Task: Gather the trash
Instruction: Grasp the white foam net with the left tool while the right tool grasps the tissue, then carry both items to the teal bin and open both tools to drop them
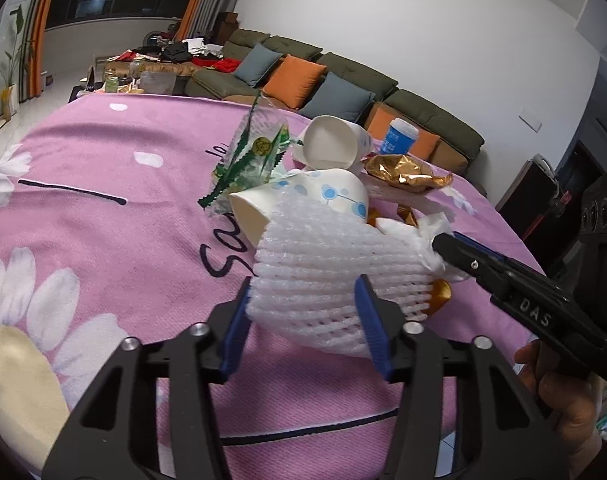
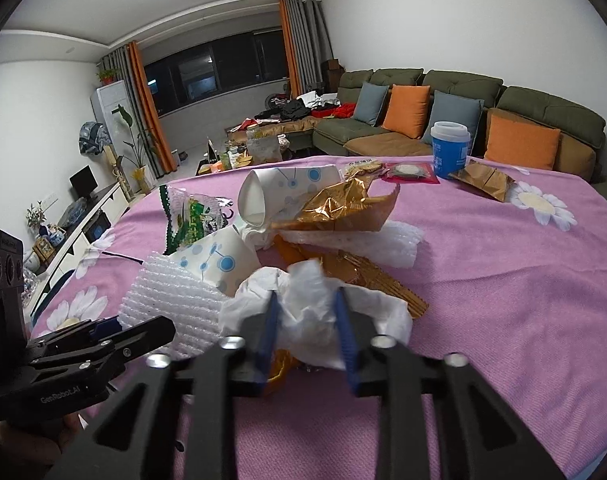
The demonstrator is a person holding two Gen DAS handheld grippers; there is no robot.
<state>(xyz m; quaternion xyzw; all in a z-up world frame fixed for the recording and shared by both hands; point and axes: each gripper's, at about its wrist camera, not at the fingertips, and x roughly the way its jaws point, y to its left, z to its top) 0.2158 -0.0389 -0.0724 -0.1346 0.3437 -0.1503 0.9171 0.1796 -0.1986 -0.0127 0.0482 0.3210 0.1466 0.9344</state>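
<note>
A pile of trash lies on the pink flowered cloth [image 1: 103,220]. My left gripper [image 1: 303,284] is shut on a white foam net [image 1: 323,264], its blue pads pressing both sides. To its right, my right gripper [image 2: 306,296] is shut on a crumpled white tissue [image 2: 315,308]. Behind these lie two dotted paper cups [image 2: 279,188] [image 2: 219,260] on their sides, a green-printed wrapper [image 2: 191,220] and a gold foil wrapper [image 2: 343,208]. The right gripper [image 1: 443,242] shows in the left wrist view, the left gripper [image 2: 159,328] in the right wrist view.
A blue cup with a white lid [image 2: 449,148] stands at the far edge, beside a red packet [image 2: 411,172] and a brown wrapper [image 2: 487,184]. A green sofa [image 2: 543,120] with cushions is behind the table. A second foam net [image 2: 383,244] lies in the pile.
</note>
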